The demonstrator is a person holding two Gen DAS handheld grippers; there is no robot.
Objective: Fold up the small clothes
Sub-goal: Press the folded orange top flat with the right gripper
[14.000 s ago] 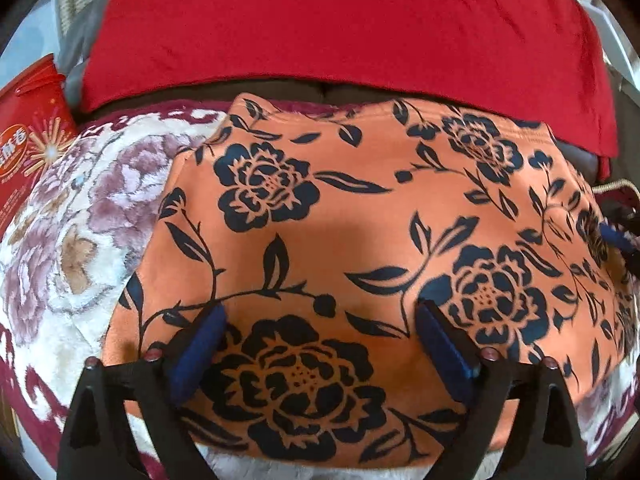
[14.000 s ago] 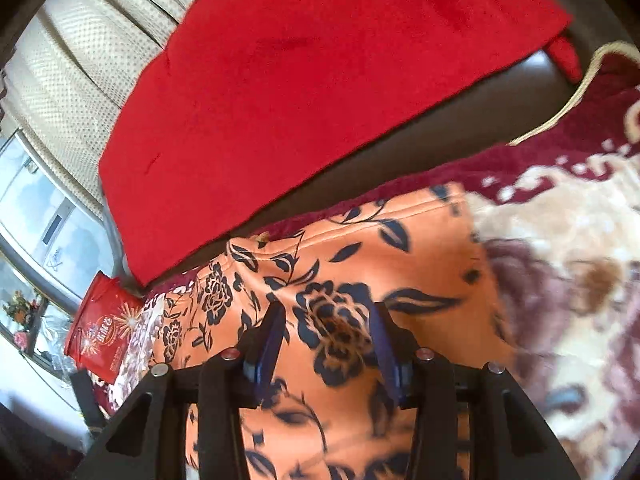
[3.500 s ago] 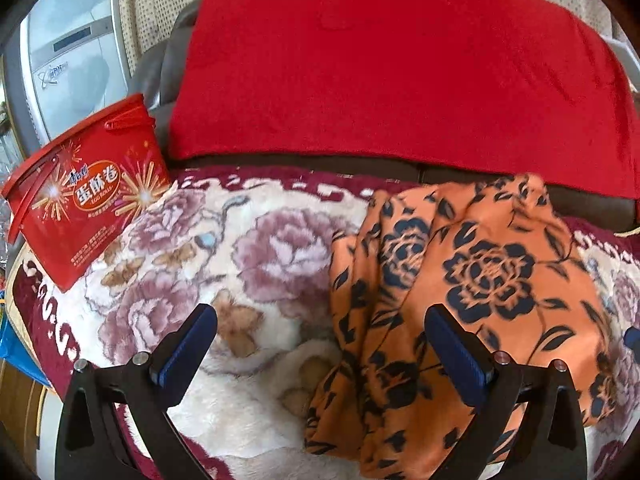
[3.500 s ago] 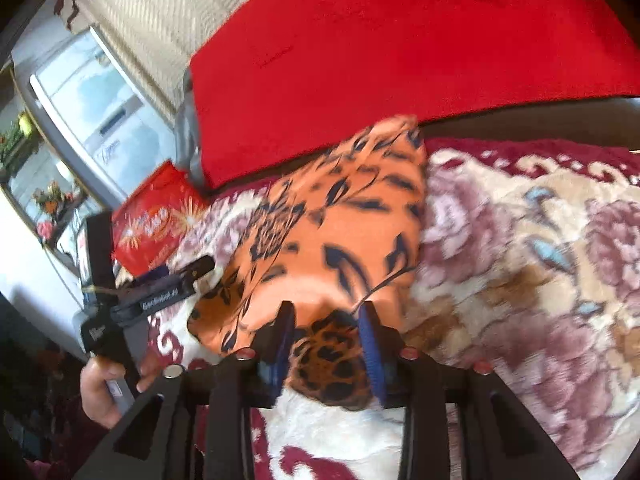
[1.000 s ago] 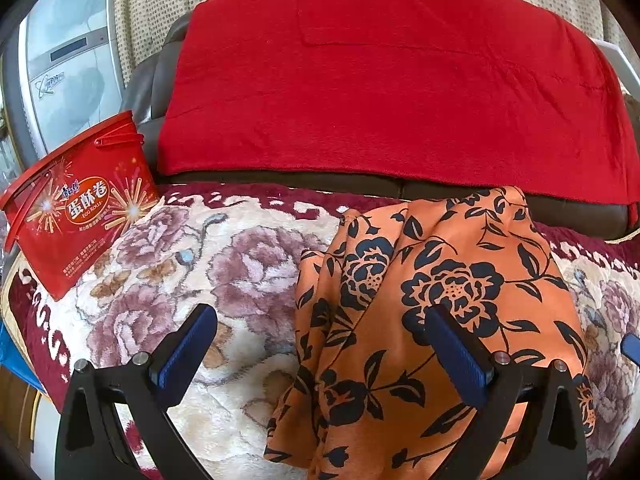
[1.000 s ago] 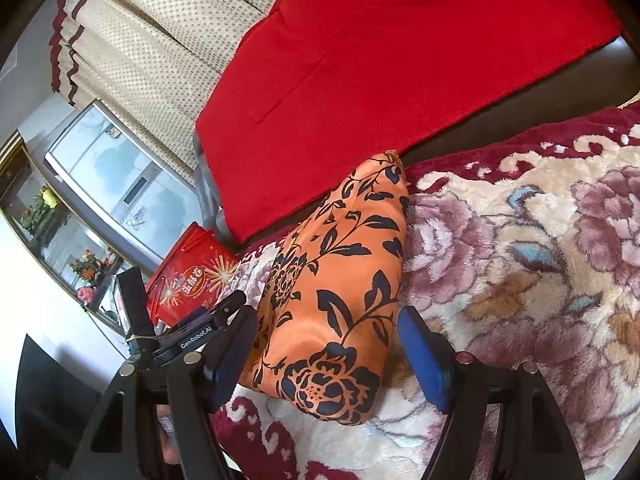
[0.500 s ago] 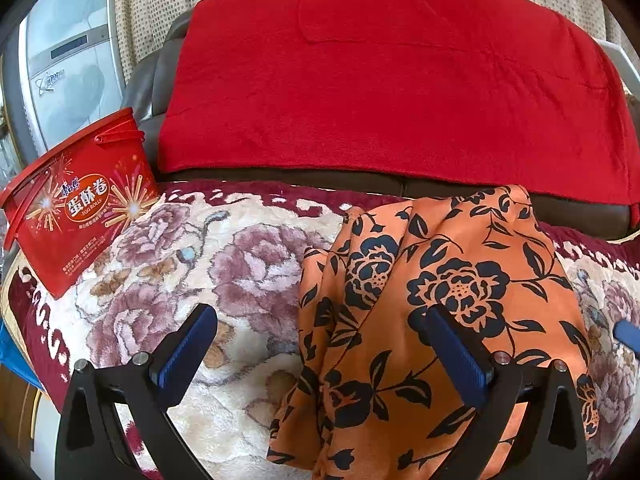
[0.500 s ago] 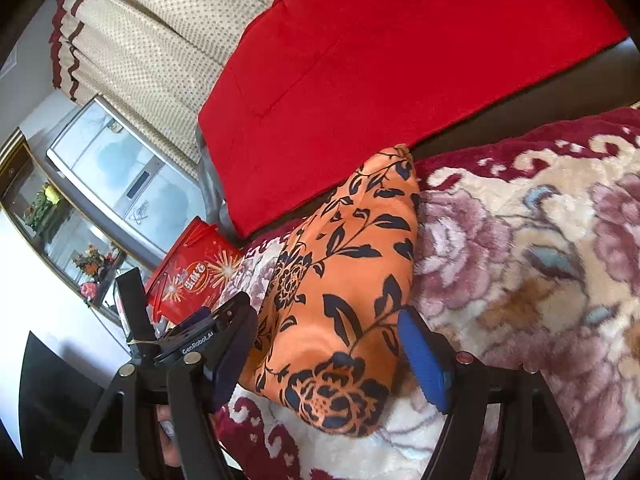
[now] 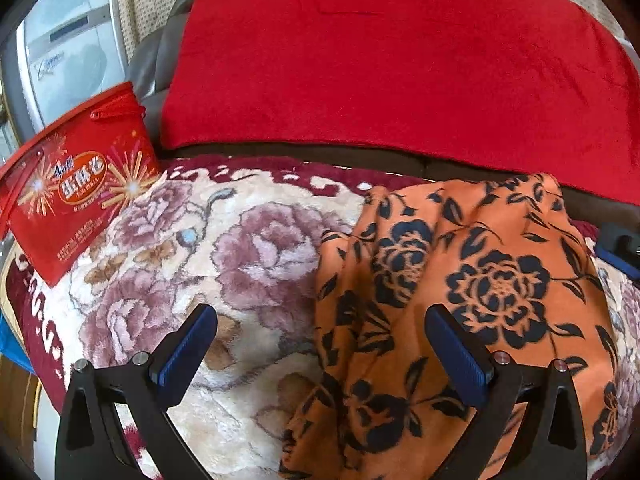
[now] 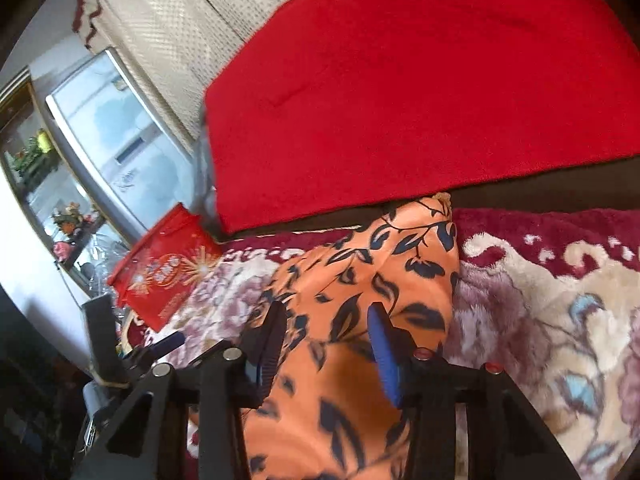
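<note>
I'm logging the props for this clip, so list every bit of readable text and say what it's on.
"蛋酥卷": large white characters in the orange oval on the red snack box.
Smaller print above, inside and below that oval: too small to read.
Grey appliance door: a faint logo, blurred.
Orange floral garment: pattern only, no text.

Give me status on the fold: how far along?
Done: the orange cloth with black flowers lies doubled into a narrow strip on the floral plush blanket. In hand: the right gripper straddles its near end, not clearly clamped; the left gripper is open. Left: folding the strip shorter, smoothing wrinkles.
</note>
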